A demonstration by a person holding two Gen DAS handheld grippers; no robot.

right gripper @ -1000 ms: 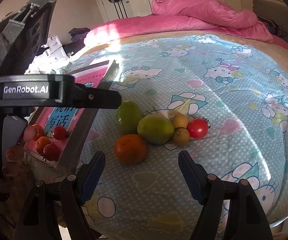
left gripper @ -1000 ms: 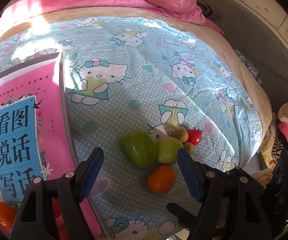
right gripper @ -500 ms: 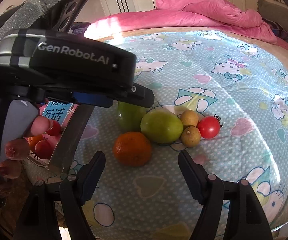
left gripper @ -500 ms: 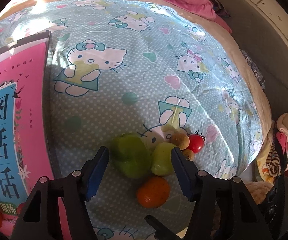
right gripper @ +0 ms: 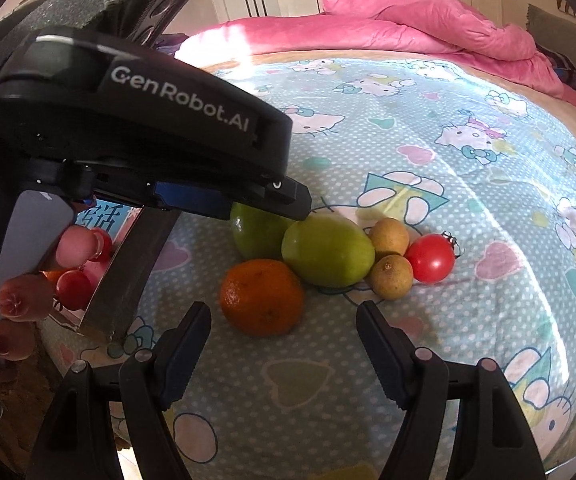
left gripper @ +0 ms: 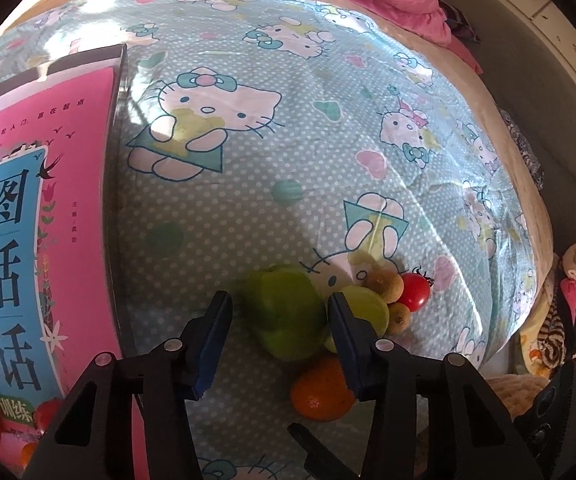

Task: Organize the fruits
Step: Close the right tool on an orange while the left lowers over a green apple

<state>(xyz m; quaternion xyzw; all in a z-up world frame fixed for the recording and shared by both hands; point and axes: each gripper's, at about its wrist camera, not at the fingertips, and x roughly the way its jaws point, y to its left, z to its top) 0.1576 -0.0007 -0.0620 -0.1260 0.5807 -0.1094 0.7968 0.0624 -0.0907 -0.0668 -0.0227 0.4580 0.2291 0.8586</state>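
A pile of fruit lies on the cartoon-cat sheet: two green fruits (left gripper: 284, 316) (left gripper: 368, 308), an orange (left gripper: 320, 392), two small brown fruits (left gripper: 386, 284) and a red tomato (left gripper: 414, 292). My left gripper (left gripper: 279, 300) straddles the left green fruit (right gripper: 256, 232). Its jaws are closing; the right pad sits against the fruit and the left pad is still a little apart. My right gripper (right gripper: 284, 312) stands open just short of the orange (right gripper: 262, 296), with nothing gripped. The second green fruit (right gripper: 328, 250) and the tomato (right gripper: 430, 258) lie beyond it.
A box (left gripper: 122, 80) lined with a pink and blue book cover (left gripper: 28, 220) lies at the left, holding small red (right gripper: 74, 288) and orange fruits. A person's fingers (right gripper: 24, 296) hold the left gripper's black housing (right gripper: 148, 120). A pink quilt (right gripper: 408, 28) is bunched at the back.
My left gripper has come down over the left green fruit and its jaws have narrowed around it. My right gripper has edged closer to the orange, jaws unchanged.
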